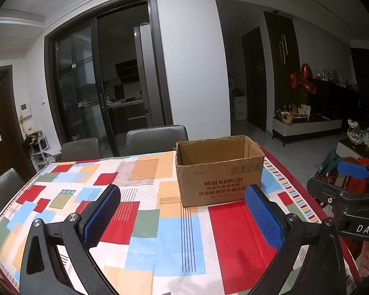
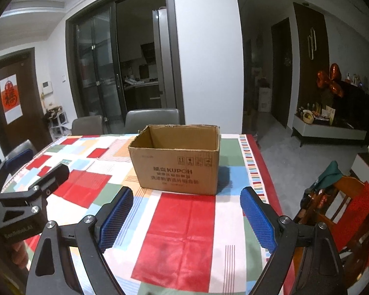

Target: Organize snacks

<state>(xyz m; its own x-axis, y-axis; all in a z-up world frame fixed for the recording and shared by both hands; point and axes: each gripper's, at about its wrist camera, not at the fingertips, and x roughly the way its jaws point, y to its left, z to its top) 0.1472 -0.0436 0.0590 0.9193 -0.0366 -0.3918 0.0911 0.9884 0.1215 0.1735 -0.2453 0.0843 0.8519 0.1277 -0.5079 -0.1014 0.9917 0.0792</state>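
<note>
An open brown cardboard box (image 1: 219, 172) marked KUPOH stands upright on the table with the patchwork cloth (image 1: 145, 221), toward its far right. It also shows in the right wrist view (image 2: 177, 162), and what I see of its inside is bare. No snacks are in view. My left gripper (image 1: 184, 201) is open and empty above the cloth, short of the box. My right gripper (image 2: 187, 204) is open and empty, in front of the box. The right gripper shows at the right edge of the left wrist view (image 1: 351, 191), and the left gripper at the left edge of the right wrist view (image 2: 24, 191).
Grey chairs (image 1: 157, 135) stand at the far side of the table. A wooden chair with red cloth (image 2: 349, 209) stands to the right of the table. A dark glass sliding door (image 1: 105, 78) is behind. A low cabinet (image 2: 329, 127) stands far right.
</note>
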